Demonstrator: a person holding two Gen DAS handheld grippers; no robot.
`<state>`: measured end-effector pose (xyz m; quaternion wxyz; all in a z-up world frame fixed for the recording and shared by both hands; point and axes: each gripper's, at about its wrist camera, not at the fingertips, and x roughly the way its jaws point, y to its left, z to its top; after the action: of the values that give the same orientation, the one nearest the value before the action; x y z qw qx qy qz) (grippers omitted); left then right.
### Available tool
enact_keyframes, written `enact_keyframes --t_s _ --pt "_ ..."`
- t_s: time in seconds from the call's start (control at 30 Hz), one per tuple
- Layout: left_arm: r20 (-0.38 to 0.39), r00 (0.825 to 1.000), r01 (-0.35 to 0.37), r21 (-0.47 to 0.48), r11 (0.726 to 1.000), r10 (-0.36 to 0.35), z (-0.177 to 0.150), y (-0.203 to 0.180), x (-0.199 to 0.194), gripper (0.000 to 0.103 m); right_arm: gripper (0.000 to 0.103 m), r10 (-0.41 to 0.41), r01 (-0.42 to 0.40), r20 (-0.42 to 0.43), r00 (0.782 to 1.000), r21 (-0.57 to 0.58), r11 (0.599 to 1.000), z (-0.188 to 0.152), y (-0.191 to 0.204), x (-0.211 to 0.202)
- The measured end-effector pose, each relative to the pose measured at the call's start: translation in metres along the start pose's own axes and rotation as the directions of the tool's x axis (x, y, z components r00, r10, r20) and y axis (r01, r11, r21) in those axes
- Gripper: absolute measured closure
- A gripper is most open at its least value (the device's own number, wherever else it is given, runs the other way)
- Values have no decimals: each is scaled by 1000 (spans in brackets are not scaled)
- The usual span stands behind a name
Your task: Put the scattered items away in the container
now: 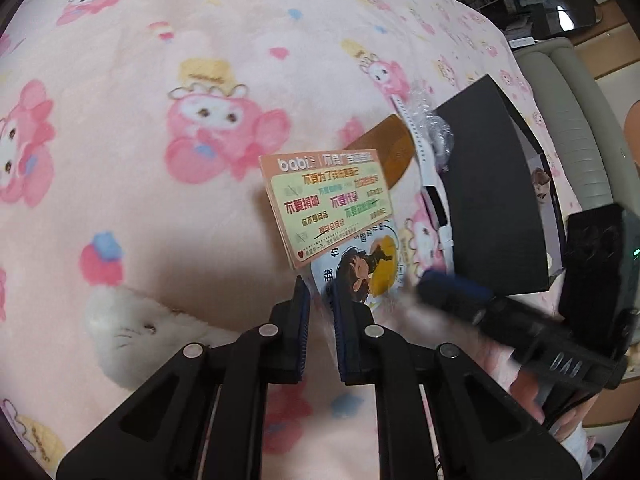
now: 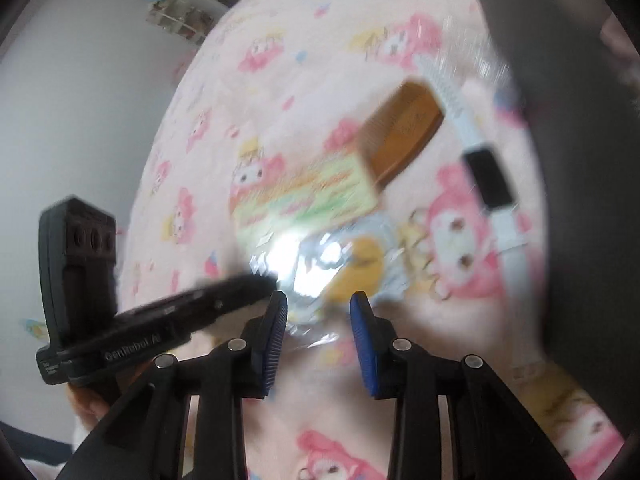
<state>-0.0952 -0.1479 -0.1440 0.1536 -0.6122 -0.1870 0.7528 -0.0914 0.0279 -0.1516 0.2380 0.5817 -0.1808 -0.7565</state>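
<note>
On the pink cartoon blanket [image 1: 160, 200] lie an orange-green card [image 1: 328, 204], a clear-wrapped cartoon card [image 1: 364, 264], a brown wooden comb [image 1: 390, 148], a white smart watch [image 1: 434, 196] and crumpled clear wrap [image 1: 430, 120]. A black box [image 1: 496, 200] stands at the right. My left gripper [image 1: 318, 300] is slightly open, its tips at the wrapped card's edge, holding nothing. My right gripper [image 2: 319, 312] is open just before the wrapped card [image 2: 352, 264]; it shows blurred in the left wrist view [image 1: 452, 286]. The comb [image 2: 400, 132], watch [image 2: 490, 178] and orange-green card [image 2: 304, 196] lie beyond.
A white plush toy [image 1: 132, 332] lies at my left gripper's left. A grey padded chair or rail [image 1: 580, 120] and a desk with a dark mirror [image 1: 560, 8] stand beyond the bed's right edge. A grey wall [image 2: 80, 120] is to the left in the right wrist view.
</note>
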Motion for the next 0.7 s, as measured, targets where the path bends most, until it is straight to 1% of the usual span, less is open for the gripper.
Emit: enact_keyframes --t_s 0.03,0.07,0.1,0.13,0.17,0.23,0.27,0.3,0.33,0.37,0.4,0.43,0.47,0.5,0.53,0.6,0.63,0.7 --pt "2 1000 5 -16 1000 -5 1 3 1 93 65 -41 41 22 999 -13 999 6 1 -2" --pt "4 1000 14 -27 1000 -14 2 4 2 93 62 -48 48 20 999 -7 999 11 2 1" --pt "7 1000 16 -32 999 -16 4 4 4 92 52 -39 39 -4 999 -6 999 16 1 9" --pt "16 1000 -1 -35 999 1 6 4 5 92 45 -35 34 -37 999 -20 999 20 2 19" --pt "26 999 -28 -38 999 29 7 4 5 91 45 -51 48 -62 997 -42 998 21 4 29" --pt "49 996 -66 -50 997 68 11 7 3 88 45 -130 124 -75 989 -84 989 20 3 45" --pt "60 996 -69 -59 996 72 12 9 2 78 45 -142 136 -69 987 -84 987 20 -1 51" --pt "65 995 -67 -70 995 71 14 13 2 74 45 -125 121 -63 990 -66 990 21 -6 53" --pt "67 995 -65 -85 994 71 16 17 3 74 45 -100 98 -62 993 -38 994 22 -10 55" --pt "63 995 -65 -98 993 72 19 20 6 74 46 -67 67 -63 996 -2 998 23 -16 57" --pt "51 996 -62 -108 992 68 20 22 9 75 55 -47 48 -62 997 16 999 23 -18 57" --pt "37 998 -51 -113 992 56 21 22 12 75 69 -17 19 -65 998 24 1000 22 -18 55" --pt "24 999 -32 -113 993 35 20 21 13 75 75 20 -19 -79 997 18 1000 22 -16 54" --pt "14 1000 -16 -109 994 17 19 17 13 75 79 38 -37 -91 995 10 999 20 -14 53" --pt "5 1000 -19 -95 995 20 17 11 11 74 80 38 -39 -91 995 -11 999 18 -9 49" --pt "-13 999 -41 -56 998 41 12 -1 5 74 81 24 -28 -67 997 -55 998 12 4 34" --pt "-21 999 -43 -35 998 42 9 -8 1 74 81 37 -40 -57 998 -61 997 11 9 26" --pt "-29 999 -23 -2 1000 23 4 -22 -9 74 81 68 -70 -29 997 -67 995 7 17 5"
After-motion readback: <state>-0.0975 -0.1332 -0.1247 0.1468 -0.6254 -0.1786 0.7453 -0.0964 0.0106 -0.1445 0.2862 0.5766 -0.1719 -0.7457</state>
